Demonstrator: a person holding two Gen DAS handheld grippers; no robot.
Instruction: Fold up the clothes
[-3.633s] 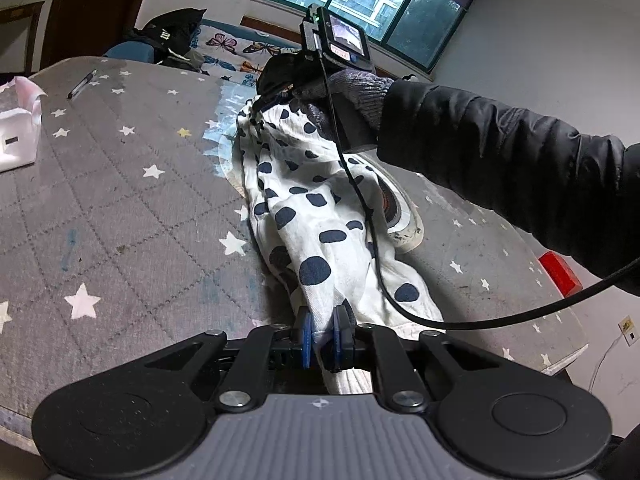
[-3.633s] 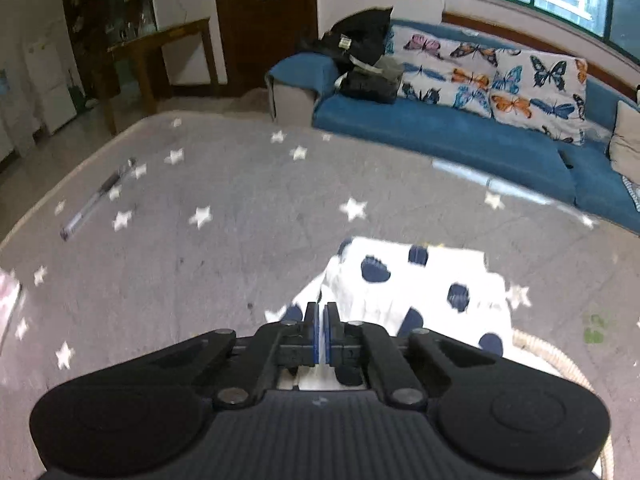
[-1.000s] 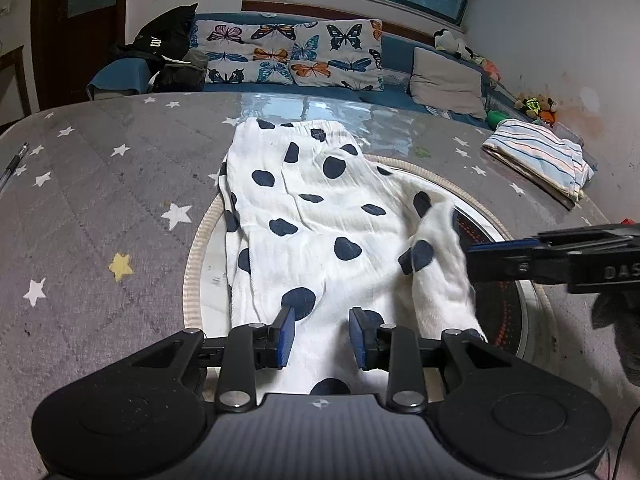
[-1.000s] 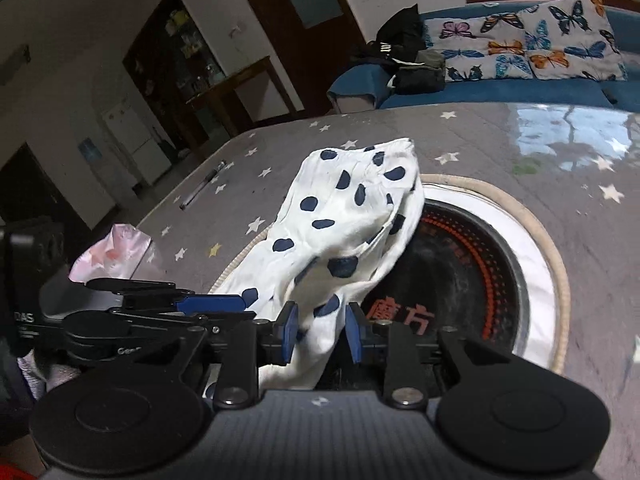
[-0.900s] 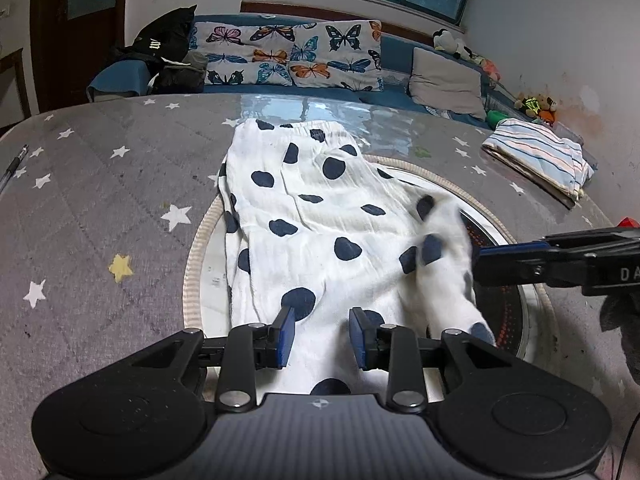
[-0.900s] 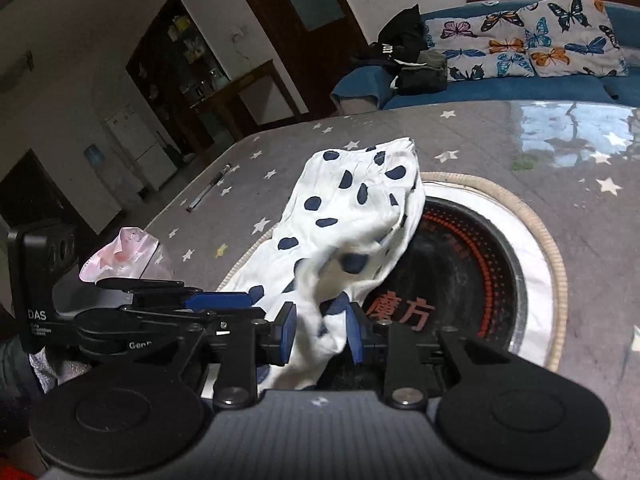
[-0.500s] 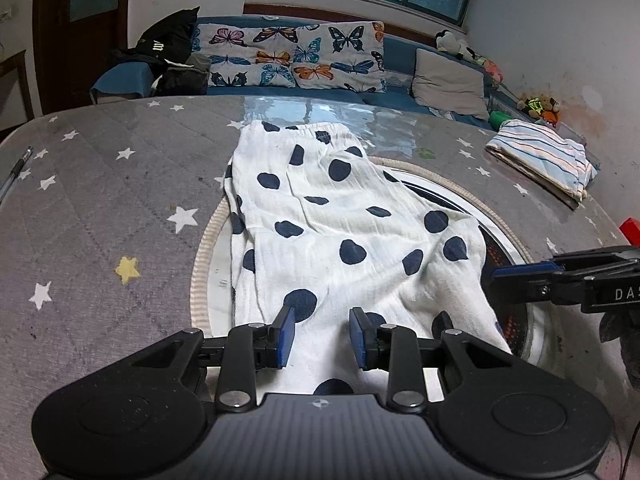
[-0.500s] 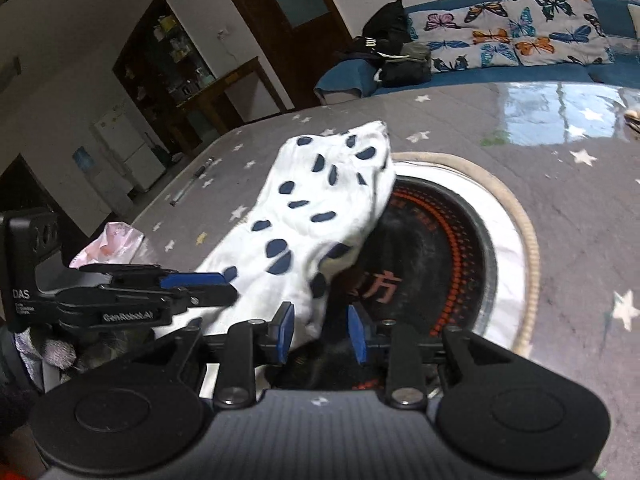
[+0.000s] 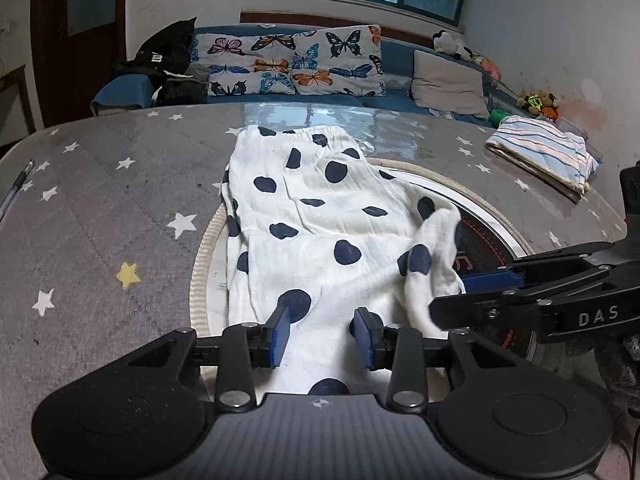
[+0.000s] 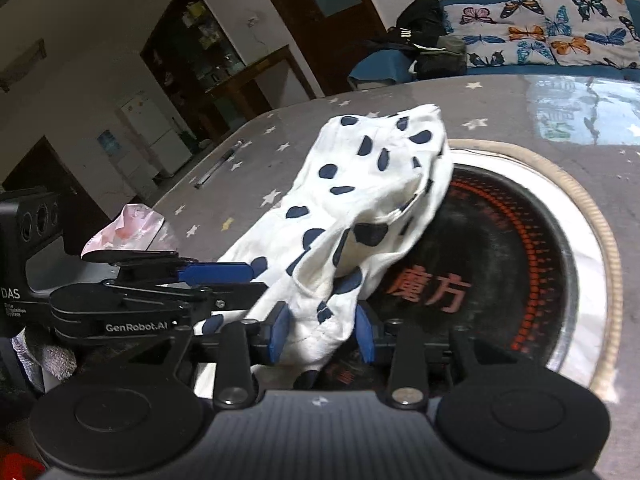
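Spreading flat on the desk (image 9: 100, 184), the spotted garment (image 9: 312, 216) lies partly over the round inlaid hob (image 10: 520, 240), so you have a surface to fold against. Your left claw (image 9: 322, 332) gapes wide, empty, above the near hem. Your right claw (image 10: 320, 330) also stands open, a bunched side flap sitting loose between its pads, unpinched, ready for you to close and carry across.

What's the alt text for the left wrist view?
White garment with navy polka dots lies spread on a grey star-print table, partly over a round inset burner. The left hand-held gripper is open above its near edge; the right hand-held gripper reaches in beside a raised corner. A folded striped cloth sits far right.
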